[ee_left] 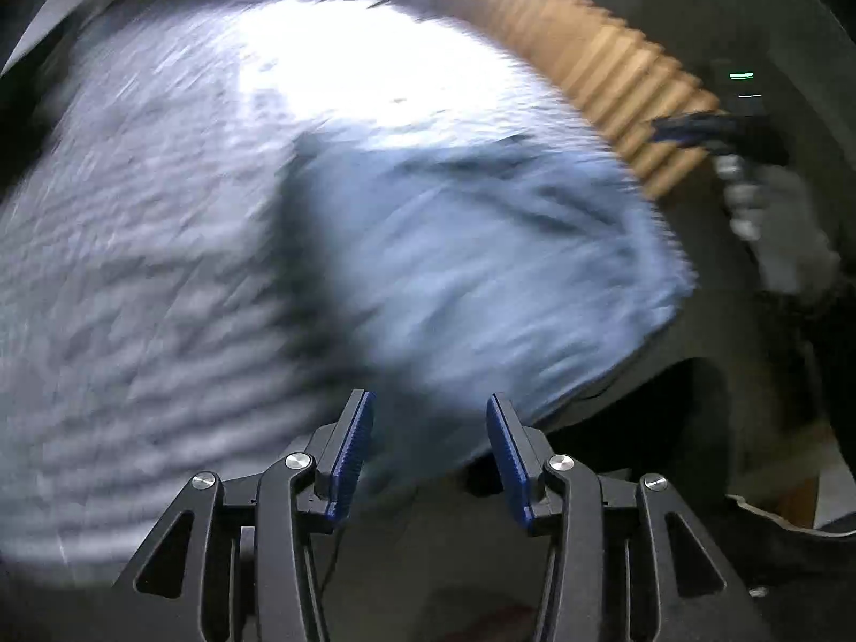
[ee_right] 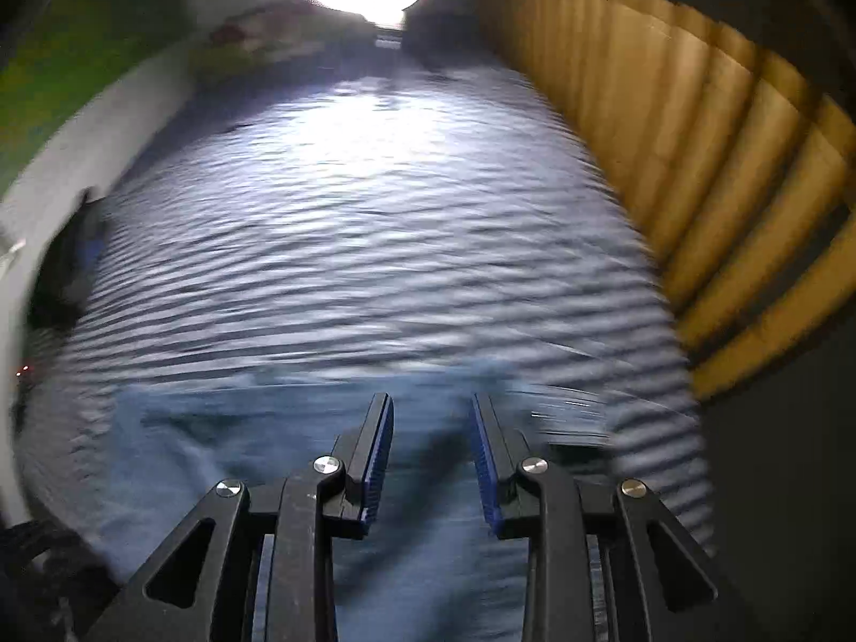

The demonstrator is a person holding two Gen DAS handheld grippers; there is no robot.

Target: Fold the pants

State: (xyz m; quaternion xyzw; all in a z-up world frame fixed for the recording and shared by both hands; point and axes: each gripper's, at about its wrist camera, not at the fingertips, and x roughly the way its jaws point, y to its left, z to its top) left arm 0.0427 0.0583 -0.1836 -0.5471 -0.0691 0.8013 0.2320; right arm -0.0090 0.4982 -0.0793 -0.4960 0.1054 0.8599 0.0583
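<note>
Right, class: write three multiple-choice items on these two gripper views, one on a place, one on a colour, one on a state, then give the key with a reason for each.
1. Where do the pants lie?
A. on the rippled grey cover
B. on a bare wooden floor
C. inside a box

2. What colour are the pants?
A. red
B. light blue
C. black

3. How do the jaws of the right gripper stand?
A. clamped on a fold of cloth
B. apart, nothing pinched between them
C. hidden from view

Key:
1 A, the cover spreads out around the cloth.
2 B, pale denim blue in both views.
3 B, a clear gap shows between the blue pads, cloth lying behind it.
</note>
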